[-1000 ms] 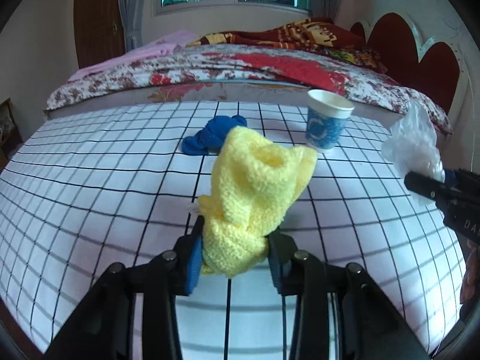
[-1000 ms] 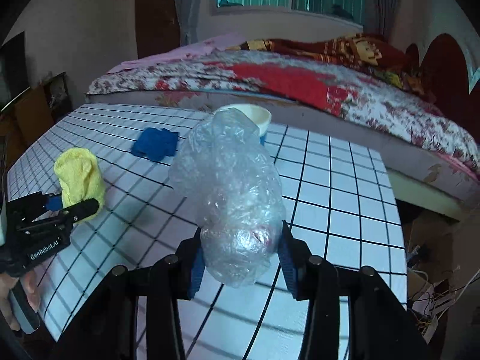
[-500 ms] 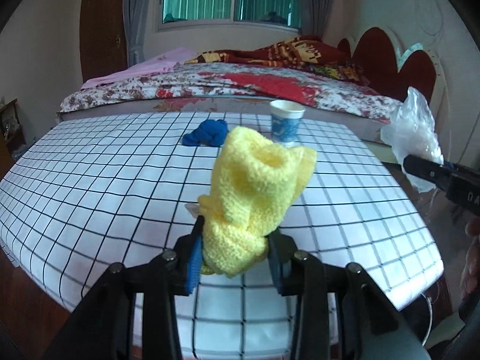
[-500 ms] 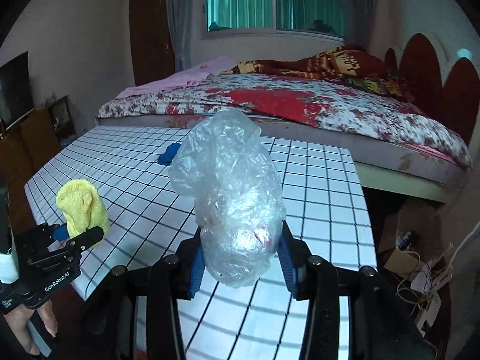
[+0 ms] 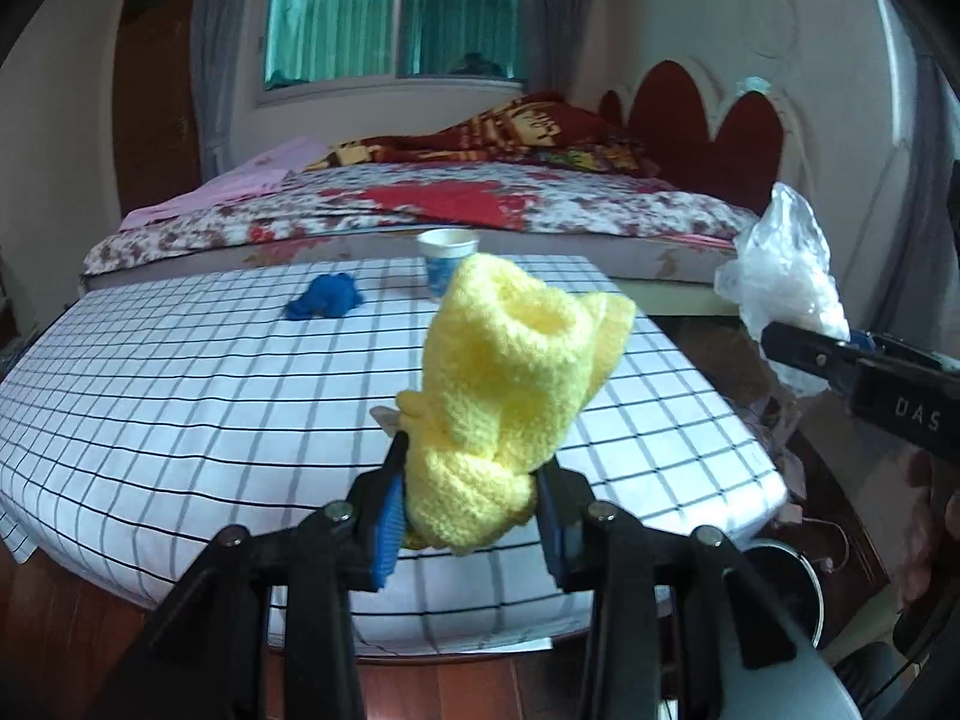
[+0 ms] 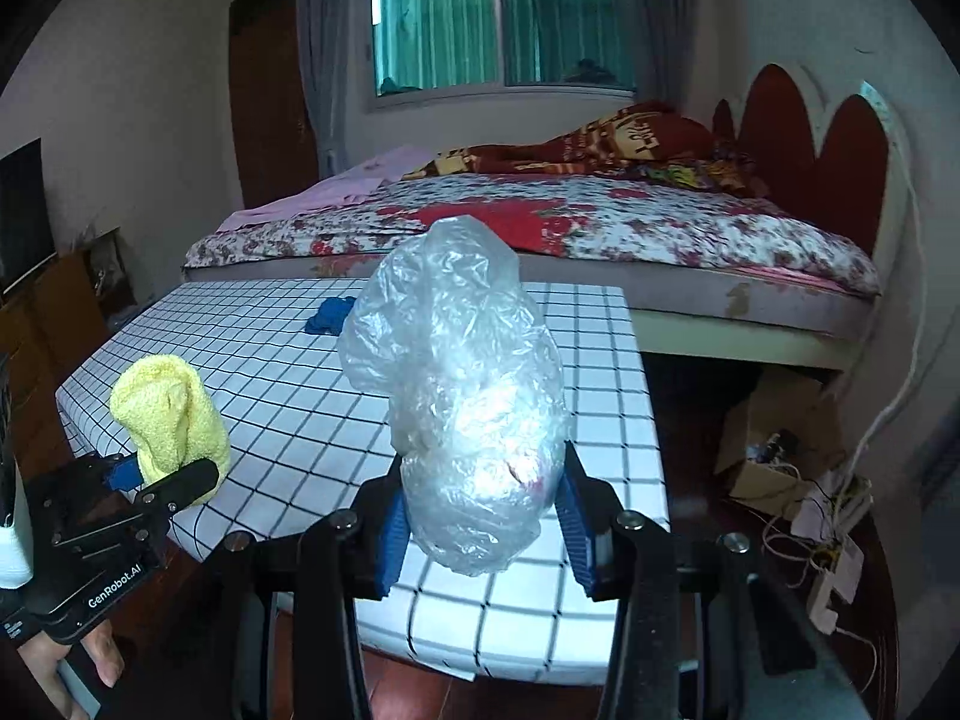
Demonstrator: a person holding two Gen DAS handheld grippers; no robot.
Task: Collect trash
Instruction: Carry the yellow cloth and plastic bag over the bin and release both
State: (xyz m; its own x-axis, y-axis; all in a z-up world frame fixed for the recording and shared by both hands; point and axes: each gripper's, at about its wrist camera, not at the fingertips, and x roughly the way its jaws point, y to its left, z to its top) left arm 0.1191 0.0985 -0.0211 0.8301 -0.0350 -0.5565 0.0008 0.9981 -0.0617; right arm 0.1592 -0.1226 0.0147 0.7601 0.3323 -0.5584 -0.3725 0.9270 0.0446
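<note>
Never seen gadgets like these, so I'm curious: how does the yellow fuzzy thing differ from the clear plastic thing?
The yellow knitted cloth is opaque and fluffy; the crumpled plastic bag is see-through and shiny. The cloth is clamped in the left gripper, the bag in the right gripper. Both are soft, bunched up and held off the table.

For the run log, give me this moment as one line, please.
left gripper: shut on yellow cloth | right gripper: shut on clear plastic bag | on checked table: blue cloth, paper cup

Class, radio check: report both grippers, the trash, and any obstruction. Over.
Left gripper shut on yellow knit cloth. Right gripper shut on crumpled plastic bag. Blue cloth and paper cup on checkered table. Nothing blocking.
</note>
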